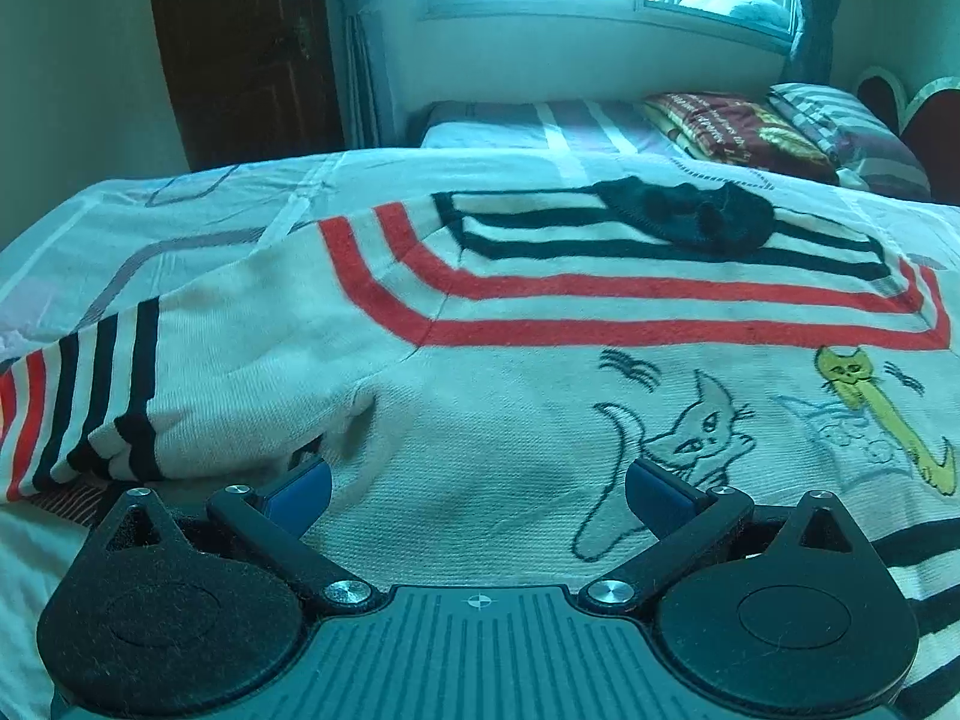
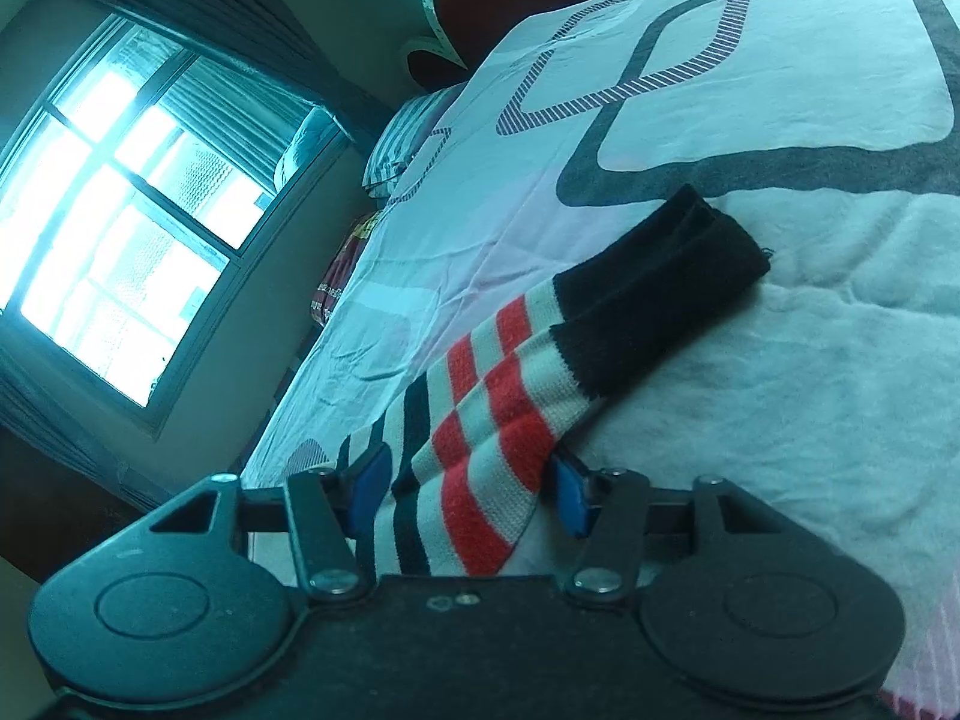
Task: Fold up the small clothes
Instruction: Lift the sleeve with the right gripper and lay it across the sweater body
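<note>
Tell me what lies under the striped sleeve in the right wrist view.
Under the striped sleeve lie the sweater's white knit and the patterned bedsheet. The sleeve covers whatever is directly beneath it.

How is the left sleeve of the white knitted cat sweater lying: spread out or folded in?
Folded in: the striped sleeve lies doubled over the white knitted cat sweater, its cuff near the open left gripper.

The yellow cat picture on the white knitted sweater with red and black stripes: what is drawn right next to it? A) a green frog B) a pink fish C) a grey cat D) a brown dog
C: in the left wrist view, a grey outlined cat sits just left of the yellow cat on the white knitted sweater; no frog, dog or fish is drawn there.
</note>
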### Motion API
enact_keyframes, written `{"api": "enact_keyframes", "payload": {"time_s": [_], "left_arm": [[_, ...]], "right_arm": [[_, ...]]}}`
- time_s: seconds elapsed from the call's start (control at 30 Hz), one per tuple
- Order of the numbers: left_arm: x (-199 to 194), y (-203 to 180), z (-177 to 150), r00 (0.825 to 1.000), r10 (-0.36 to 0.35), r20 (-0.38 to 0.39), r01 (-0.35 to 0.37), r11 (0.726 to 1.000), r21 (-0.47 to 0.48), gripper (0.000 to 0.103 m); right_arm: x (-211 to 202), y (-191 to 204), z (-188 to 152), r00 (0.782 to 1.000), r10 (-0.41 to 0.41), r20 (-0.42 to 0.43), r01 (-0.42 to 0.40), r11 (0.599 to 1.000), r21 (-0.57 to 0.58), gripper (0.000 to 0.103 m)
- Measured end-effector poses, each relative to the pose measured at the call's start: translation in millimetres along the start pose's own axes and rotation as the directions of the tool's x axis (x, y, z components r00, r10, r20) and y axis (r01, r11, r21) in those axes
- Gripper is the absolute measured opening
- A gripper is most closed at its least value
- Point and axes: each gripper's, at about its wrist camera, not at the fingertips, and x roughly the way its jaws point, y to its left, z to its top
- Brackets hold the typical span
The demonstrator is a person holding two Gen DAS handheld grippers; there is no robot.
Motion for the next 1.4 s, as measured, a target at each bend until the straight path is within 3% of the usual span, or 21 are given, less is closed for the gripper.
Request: {"api": "enact_keyframes", "payload": {"time_s": [0.07,0.13,0.3,0.5,0.63,0.73,0.83,0.9,1.03,1.07,1.1,1.17,1.27,1.4], "left_arm": [[4.3,2.0,-0.6,1.000,0.008,-0.009,-0.008,1.000,-0.005,0.103],[7.7,2.5,-1.9,1.000,0.008,-0.018,-0.008,1.000,-0.008,0.103],[9.4,-0.5,-4.0,1.000,0.009,-0.021,-0.009,1.000,0.000,0.103],[10.6,-1.7,-4.8,1.000,0.011,-0.027,-0.011,1.000,-0.012,0.103],[10.7,-1.2,-3.0,0.999,0.007,-0.034,-0.008,1.000,-0.008,0.103],[10.4,0.1,-3.1,0.999,0.003,-0.035,-0.003,1.000,0.001,0.103],[9.1,1.8,-3.2,0.999,0.004,-0.034,-0.003,1.000,0.015,0.103],[8.5,5.3,-3.0,0.999,0.015,-0.030,-0.014,1.000,0.015,0.103],[5.2,19.8,-1.7,0.999,0.033,-0.009,-0.033,0.999,-0.021,0.103],[4.7,23.5,-1.6,0.999,0.037,-0.007,-0.037,0.999,-0.025,0.103],[4.7,26.9,-1.6,0.999,0.037,-0.009,-0.038,0.999,-0.025,0.103],[4.6,33.3,-2.9,0.999,0.030,-0.011,-0.030,0.999,-0.024,0.103],[1.6,42.0,-6.3,0.999,0.051,0.012,-0.051,0.999,-0.014,0.103],[-3.2,55.1,-9.5,0.994,0.098,0.057,-0.097,0.995,-0.020,0.103]], "right_arm": [[0.5,-8.4,3.8,1.000,0.013,-0.003,-0.013,0.999,0.049,0.028],[-1.7,-12.4,4.8,1.000,0.027,-0.007,-0.026,0.997,0.069,0.026],[-10.2,-14.8,-0.7,0.999,0.041,-0.029,-0.036,0.986,0.161,0.037],[-5.8,8.6,-35.4,0.991,0.075,-0.115,-0.053,0.982,0.183,0.043],[7.2,4.3,-27.1,0.985,0.136,-0.108,-0.106,0.964,0.243,0.045],[6.3,-12.3,-12.5,0.985,0.169,-0.018,-0.156,0.939,0.308,0.041],[-5.4,-34.0,-0.3,0.975,0.197,0.106,-0.222,0.892,0.393,0.043],[-5.0,-41.4,2.2,0.972,0.201,0.124,-0.234,0.884,0.405,0.042],[3.0,-29.3,14.4,0.994,0.062,0.089,-0.085,0.957,0.279,0.028],[5.6,-24.1,16.8,0.997,0.017,0.072,-0.033,0.971,0.236,0.020],[7.2,-17.5,18.3,0.997,-0.038,0.061,0.027,0.985,0.171,0.013],[10.0,3.2,20.2,0.993,-0.100,0.056,0.099,0.995,0.027,0.010],[7.6,56.4,7.4,0.984,-0.143,0.106,0.168,0.944,-0.285,0.008],[9.2,131.9,-41.0,0.998,-0.026,0.049,0.050,0.802,-0.596,0.008]]}}
